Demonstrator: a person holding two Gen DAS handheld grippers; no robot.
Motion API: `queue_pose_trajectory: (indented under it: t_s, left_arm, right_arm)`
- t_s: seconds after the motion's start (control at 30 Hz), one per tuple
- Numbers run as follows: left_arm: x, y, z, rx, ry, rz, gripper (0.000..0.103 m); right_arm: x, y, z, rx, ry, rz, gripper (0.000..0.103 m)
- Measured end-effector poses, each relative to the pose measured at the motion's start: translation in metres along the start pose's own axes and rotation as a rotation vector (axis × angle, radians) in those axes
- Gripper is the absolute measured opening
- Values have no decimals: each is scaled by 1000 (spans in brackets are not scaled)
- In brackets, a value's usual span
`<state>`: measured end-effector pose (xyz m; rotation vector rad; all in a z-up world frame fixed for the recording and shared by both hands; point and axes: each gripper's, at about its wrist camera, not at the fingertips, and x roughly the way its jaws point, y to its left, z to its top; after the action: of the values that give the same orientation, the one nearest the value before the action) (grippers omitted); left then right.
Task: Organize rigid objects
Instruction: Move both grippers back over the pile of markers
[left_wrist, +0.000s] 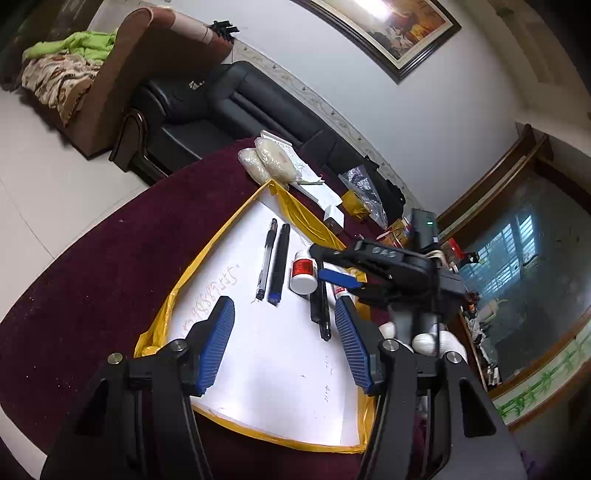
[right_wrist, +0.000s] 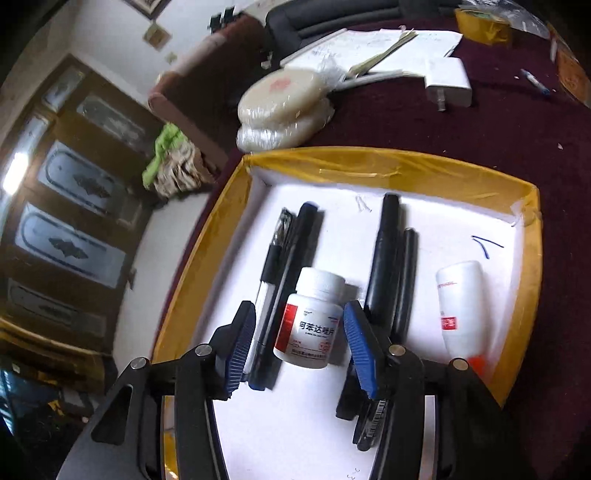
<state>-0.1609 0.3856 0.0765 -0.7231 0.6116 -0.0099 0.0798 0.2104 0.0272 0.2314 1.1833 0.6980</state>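
Pill bottle (right_wrist: 309, 318) lying in yellow-rimmed tray (right_wrist: 388, 162), between pen pairs. Right gripper (right_wrist: 299, 343) fingers spread wide, straddling bottle without touching, probably lining up grab. Left gripper (left_wrist: 284, 339) also wide open, empty, parked over bare tray floor.

Table cover: dark maroon cloth (right_wrist: 424, 122), spread under and ahead of both grippers.
Wrapped discs: two pale round cakes in clear film (right_wrist: 284, 107), stacked, ahead and left of the right gripper.
Papers: white sheets (right_wrist: 373, 48), far ahead.
Charger: white plug block (right_wrist: 448, 83), ahead and right.
Seating: black sofa (left_wrist: 221, 107); brown armchair (left_wrist: 122, 74) with green blanket (left_wrist: 77, 46).
Wall: framed picture (left_wrist: 391, 29).
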Motion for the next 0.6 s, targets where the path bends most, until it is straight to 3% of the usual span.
queue_pose_trajectory:
  t_s: [0.23,0.4,0.53,0.6]
  left_arm:
    - [1,-29,-7,89,-16,19,55]
    - [17,-62,-19,162,46,-30,55]
    - [41,-98,-35,228,120,-58,55]
    - [56,-118,-46,259,171,-70,55]
  right_arm:
    - [-74,-14,-17,-82,-157,-66,45]
    - [-165,-46,-57,-175,-395,-264,49]
    - [-240,-90,-101,-156,-618,-495,92]
    - [-271,-127,-118,-82,-705,-557,97]
